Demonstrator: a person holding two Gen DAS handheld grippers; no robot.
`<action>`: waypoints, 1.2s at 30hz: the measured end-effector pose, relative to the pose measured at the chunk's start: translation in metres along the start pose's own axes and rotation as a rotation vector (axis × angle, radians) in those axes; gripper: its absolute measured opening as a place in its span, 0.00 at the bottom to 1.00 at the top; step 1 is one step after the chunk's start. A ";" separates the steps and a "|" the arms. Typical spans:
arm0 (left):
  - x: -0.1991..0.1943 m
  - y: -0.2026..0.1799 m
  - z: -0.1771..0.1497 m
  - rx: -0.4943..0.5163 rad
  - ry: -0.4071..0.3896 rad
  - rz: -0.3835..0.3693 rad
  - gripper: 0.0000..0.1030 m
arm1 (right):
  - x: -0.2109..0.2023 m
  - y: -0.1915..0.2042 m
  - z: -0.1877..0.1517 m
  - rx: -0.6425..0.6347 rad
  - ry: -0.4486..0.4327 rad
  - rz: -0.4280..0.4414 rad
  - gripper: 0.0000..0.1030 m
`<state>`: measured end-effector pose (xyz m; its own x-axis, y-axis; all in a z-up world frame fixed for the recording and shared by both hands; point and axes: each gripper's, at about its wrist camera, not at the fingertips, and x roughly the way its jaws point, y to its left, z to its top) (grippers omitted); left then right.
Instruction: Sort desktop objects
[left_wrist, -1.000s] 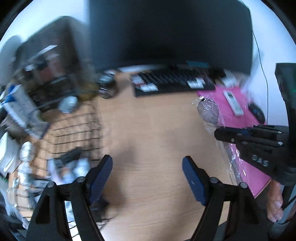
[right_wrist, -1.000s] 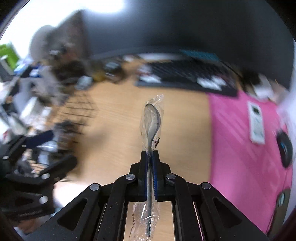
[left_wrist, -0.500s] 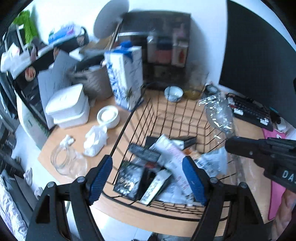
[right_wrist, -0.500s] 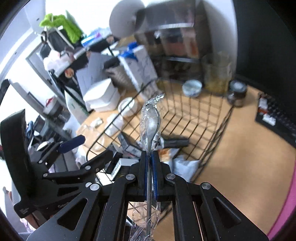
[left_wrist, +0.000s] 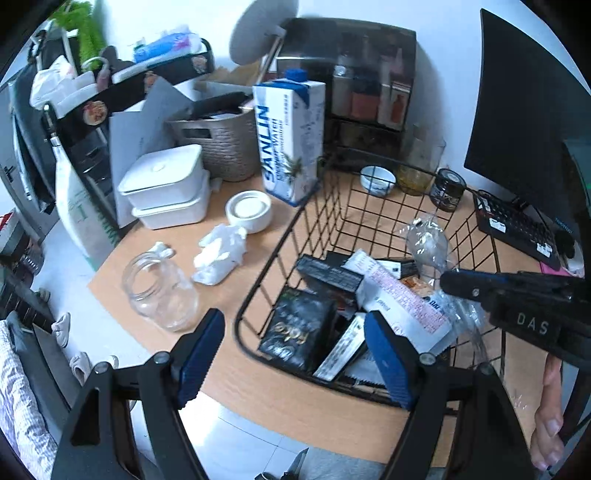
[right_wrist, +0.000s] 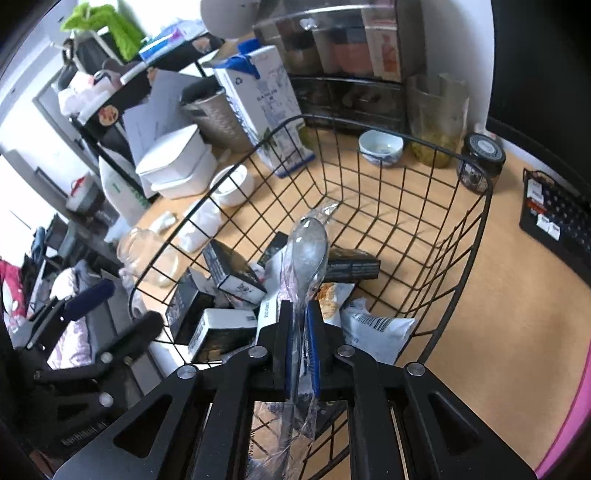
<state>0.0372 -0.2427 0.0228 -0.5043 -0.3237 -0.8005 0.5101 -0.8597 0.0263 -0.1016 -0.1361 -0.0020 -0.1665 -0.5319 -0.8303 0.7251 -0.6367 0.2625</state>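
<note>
We hold our right gripper (right_wrist: 299, 328) above the near part of the wire basket (right_wrist: 476, 236), its jaws just beginning to part with the wrapped plastic spoon (right_wrist: 308, 245) still between them. The blue pads sit close against the handle, and the bowl of the spoon sticks out ahead over the basket's contents. Its clear wrapper trails back under the gripper. In the left wrist view the spoon (left_wrist: 424, 240) shows as a crinkled clear shape above the basket's right side. Our left gripper (left_wrist: 295, 354) hangs over the basket's near left corner with its jaws spread wide and nothing between them. Inside the basket lie a black packet (left_wrist: 299, 336), several dark boxes, a white printed sachet (left_wrist: 402, 295) and a snack bag (right_wrist: 376, 328). Beside the basket on the desk (left_wrist: 258, 391) stand a carton (left_wrist: 291, 140), a glass jar (left_wrist: 159, 291) on its side, a crumpled tissue (left_wrist: 219, 254) and stacked white containers (left_wrist: 166, 188). A keyboard (left_wrist: 517, 229) lies to the right.
</note>
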 end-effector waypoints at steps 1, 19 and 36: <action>-0.002 0.001 -0.002 0.000 -0.001 0.003 0.78 | -0.002 0.001 -0.002 -0.007 -0.005 -0.017 0.17; -0.055 -0.006 -0.058 0.006 -0.039 0.039 0.78 | -0.084 0.031 -0.091 -0.116 -0.166 -0.096 0.52; -0.078 -0.035 -0.108 -0.026 -0.068 0.069 0.80 | -0.128 0.025 -0.184 -0.246 -0.265 -0.106 0.52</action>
<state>0.1340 -0.1452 0.0192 -0.5131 -0.4081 -0.7551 0.5623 -0.8245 0.0635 0.0611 0.0186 0.0207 -0.3935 -0.6166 -0.6819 0.8277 -0.5604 0.0291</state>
